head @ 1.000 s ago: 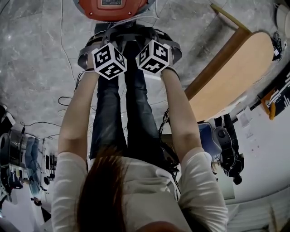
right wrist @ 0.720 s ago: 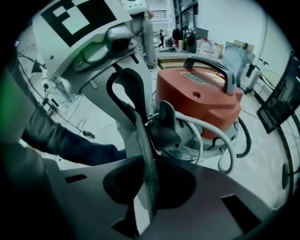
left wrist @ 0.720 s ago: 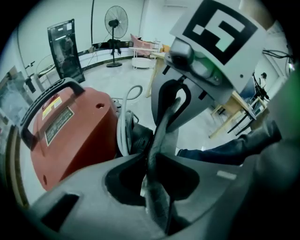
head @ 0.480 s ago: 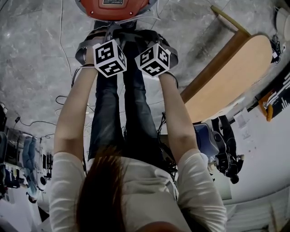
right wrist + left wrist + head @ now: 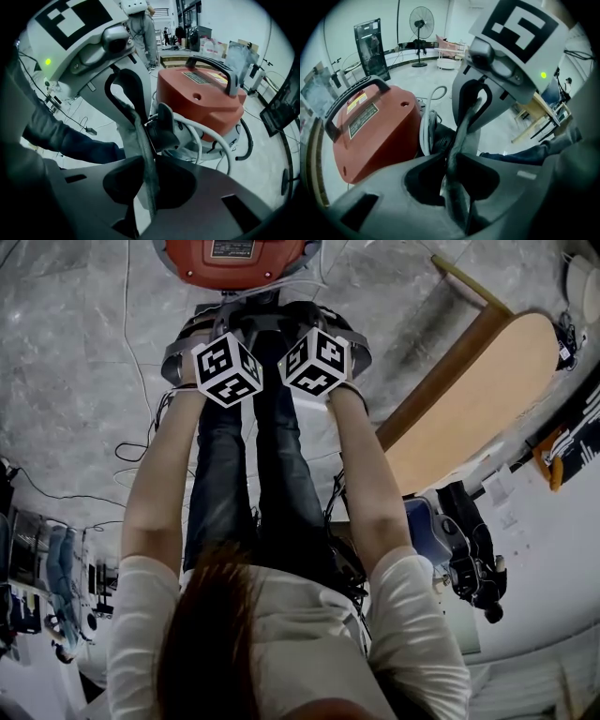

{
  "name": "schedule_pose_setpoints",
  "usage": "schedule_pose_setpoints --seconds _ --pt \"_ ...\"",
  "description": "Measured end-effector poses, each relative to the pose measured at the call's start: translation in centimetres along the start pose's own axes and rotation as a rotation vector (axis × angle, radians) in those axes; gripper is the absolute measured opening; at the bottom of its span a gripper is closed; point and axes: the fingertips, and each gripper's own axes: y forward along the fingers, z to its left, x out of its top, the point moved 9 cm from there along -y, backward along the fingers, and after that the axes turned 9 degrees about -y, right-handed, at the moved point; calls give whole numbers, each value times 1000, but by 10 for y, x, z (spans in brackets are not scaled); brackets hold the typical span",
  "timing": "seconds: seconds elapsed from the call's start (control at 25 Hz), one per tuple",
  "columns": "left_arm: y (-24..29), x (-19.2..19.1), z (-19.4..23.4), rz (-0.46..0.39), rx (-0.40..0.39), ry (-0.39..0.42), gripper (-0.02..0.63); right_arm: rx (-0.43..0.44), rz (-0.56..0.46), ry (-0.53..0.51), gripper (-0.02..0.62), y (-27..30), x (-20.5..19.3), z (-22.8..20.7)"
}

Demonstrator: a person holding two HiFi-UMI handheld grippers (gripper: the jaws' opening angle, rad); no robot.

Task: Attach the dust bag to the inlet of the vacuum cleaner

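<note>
The red vacuum cleaner (image 5: 234,259) stands on the floor just beyond both grippers. A grey dust bag edge (image 5: 459,136) runs taut between them. My left gripper (image 5: 450,164) is shut on one end of this fabric, its jaws having just closed a little tighter. The right gripper (image 5: 147,178) is shut on the other end of the bag (image 5: 140,140). In the head view the left gripper (image 5: 214,334) and right gripper (image 5: 323,334) sit side by side, their marker cubes hiding most of the bag. A black port (image 5: 164,126) on the vacuum (image 5: 206,103) lies right behind the fabric.
A white hose (image 5: 206,136) loops around the vacuum's base. A wooden table (image 5: 478,399) stands to the right, and thin cables (image 5: 141,427) trail over the marble floor on the left. A fan (image 5: 421,21) and a standing person (image 5: 140,28) are far off.
Only the head view shifts slightly. Both grippers stay in front of the vacuum with the bag stretched between them.
</note>
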Motion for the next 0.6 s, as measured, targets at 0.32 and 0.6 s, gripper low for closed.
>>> schedule_pose_setpoints --seconds 0.32,0.6 --pt "0 3 8 -22 -21 -4 100 -31 -43 97 58 -1 -6 1" --pt "4 -4 5 -19 -42 -110 100 14 -30 179 69 2 -7 2"
